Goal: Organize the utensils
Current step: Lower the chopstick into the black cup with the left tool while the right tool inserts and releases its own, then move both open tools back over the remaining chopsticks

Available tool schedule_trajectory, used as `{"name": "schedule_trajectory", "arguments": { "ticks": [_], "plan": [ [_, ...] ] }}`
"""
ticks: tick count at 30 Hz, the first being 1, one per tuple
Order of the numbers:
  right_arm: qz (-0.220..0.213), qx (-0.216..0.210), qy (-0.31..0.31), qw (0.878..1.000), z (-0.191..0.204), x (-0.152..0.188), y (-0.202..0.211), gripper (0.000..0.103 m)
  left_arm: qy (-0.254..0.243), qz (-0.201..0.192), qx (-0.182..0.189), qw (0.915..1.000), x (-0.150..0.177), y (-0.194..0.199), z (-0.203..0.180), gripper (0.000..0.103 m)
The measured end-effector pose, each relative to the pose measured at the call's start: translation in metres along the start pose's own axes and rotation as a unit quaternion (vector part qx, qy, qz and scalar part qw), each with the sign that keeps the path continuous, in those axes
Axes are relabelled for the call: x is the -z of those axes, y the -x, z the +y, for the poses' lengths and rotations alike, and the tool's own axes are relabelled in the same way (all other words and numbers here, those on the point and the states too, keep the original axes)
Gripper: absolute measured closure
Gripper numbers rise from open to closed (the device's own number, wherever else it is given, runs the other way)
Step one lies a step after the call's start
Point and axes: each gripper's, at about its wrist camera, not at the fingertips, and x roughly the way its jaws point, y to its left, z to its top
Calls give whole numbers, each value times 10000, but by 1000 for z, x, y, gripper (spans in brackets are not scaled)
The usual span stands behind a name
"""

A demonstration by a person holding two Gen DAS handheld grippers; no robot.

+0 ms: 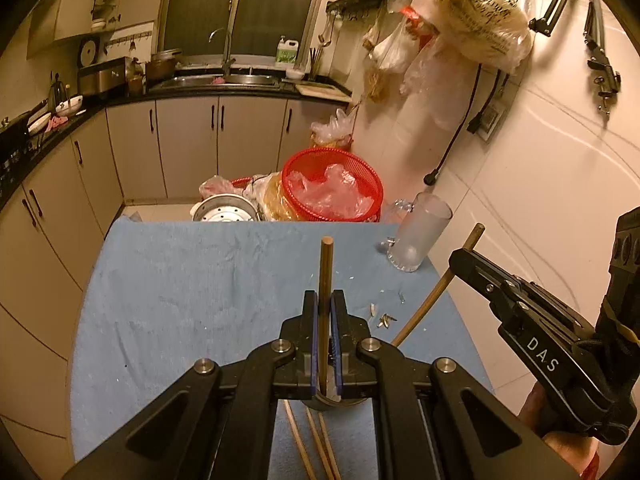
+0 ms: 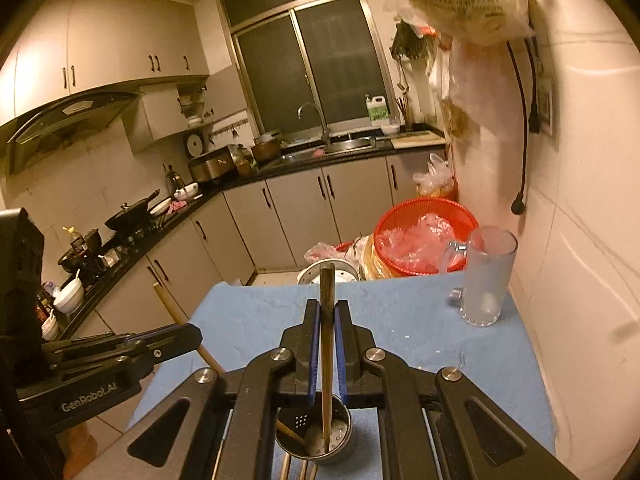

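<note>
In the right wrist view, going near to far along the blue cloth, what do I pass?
Metal utensil holder → right tool gripping a chopstick → glass mug → red basket beyond the table's far edge.

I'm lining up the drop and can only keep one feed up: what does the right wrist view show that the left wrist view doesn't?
Only the right wrist view: inside the perforated metal holder, with the right gripper's chopstick tip in it.

Only the left wrist view: loose chopsticks on the blue cloth, and small debris.

Both: each gripper shut on one chopstick, the left gripper, the glass mug, the red basket.
</note>
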Motion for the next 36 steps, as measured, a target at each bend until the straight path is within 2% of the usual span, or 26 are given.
{"name": "schedule_trajectory", "arguments": {
  "ticks": [6,9,12,17,22,29,31,36],
  "plan": [
    [82,129,54,9999,-1,3,-10,93,31,60,25,10000,1,-5,3,97],
    [61,136,63,9999,-1,0,-9,93,34,44,53,10000,0,-4,2,93],
    [29,103,-3,9999,-2,-2,-3,93,78,-13,73,9999,-1,2,4,83],
    [-129,-33,-140,9998,-2,-2,24,93,96,-129,100,9998,1,20,7,83],
    [-332,-326,-260,9986,1,11,68,93,81,-314,124,9994,19,57,14,82],
    [-273,-747,-502,9956,9,60,123,93,148,-537,118,9984,68,117,26,81],
    [-228,-896,-534,9943,18,76,138,93,130,-583,87,9982,87,136,28,81],
    [-218,-1090,-384,9931,47,93,174,93,49,-805,-22,9967,109,177,33,81]
  ]
}}
